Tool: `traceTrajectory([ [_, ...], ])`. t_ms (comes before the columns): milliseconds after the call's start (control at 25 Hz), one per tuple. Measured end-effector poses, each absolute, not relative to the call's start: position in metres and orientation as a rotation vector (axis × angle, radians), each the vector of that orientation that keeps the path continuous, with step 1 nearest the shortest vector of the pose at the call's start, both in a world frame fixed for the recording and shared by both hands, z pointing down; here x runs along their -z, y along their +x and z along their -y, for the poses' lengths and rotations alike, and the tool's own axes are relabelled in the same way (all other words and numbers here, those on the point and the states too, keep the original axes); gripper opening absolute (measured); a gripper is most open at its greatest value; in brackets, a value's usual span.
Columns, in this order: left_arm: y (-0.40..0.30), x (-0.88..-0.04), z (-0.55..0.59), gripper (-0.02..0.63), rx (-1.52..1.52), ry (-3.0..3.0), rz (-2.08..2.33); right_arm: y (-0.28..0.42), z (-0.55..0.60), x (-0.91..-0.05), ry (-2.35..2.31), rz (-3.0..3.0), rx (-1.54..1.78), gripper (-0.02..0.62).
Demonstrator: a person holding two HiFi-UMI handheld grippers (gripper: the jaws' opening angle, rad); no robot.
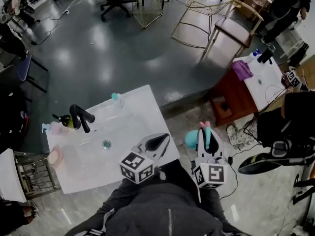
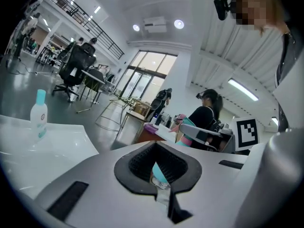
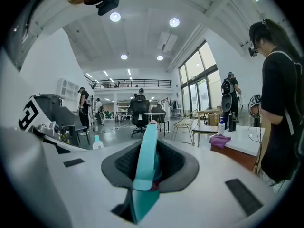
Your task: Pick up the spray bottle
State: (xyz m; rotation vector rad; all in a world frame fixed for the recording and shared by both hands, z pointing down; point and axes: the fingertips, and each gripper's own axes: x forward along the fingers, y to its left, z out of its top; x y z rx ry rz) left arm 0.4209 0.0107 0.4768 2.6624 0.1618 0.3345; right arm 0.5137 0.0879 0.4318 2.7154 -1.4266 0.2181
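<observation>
Head view: teal, pink-tipped spray bottle (image 1: 190, 139) gripped by right gripper (image 1: 207, 130).

Glossy grey floor (image 1: 123, 48), white washbasin (image 1: 145, 113), wooden chair (image 1: 235, 29)

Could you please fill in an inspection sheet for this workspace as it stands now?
Surface: white washbasin top with a black tap.
Job's things: teal spray bottle, off the basin, in the right gripper.
Clutter: teal-capped bottle at the far edge; small bottles and a pink item at the left.
Grippers: right gripper fingers clamped on the spray bottle; left gripper shut, empty.
Cables: thin cable on the floor, right.
Surroundings: chairs, purple cloth on a side table, another person.
</observation>
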Motion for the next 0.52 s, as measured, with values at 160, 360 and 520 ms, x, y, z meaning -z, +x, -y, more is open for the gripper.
traceTrajectory([
  [160, 0.422, -0.478, -0.015, 0.008, -0.344, 2.662, -0.187, 0.51, -0.093, -0.433, 2.73, 1.413, -0.222, 0.075],
  [360, 0.421, -0.48, -0.019, 0.008, -0.356, 2.663, -0.195, 0.507, -0.099, -0.435, 2.74, 1.4, -0.234, 0.074],
  [520, 0.42, -0.48, -0.02, 0.008, -0.356, 2.665, -0.191, 0.506, -0.101, -0.436, 2.739, 1.404, -0.228, 0.075],
])
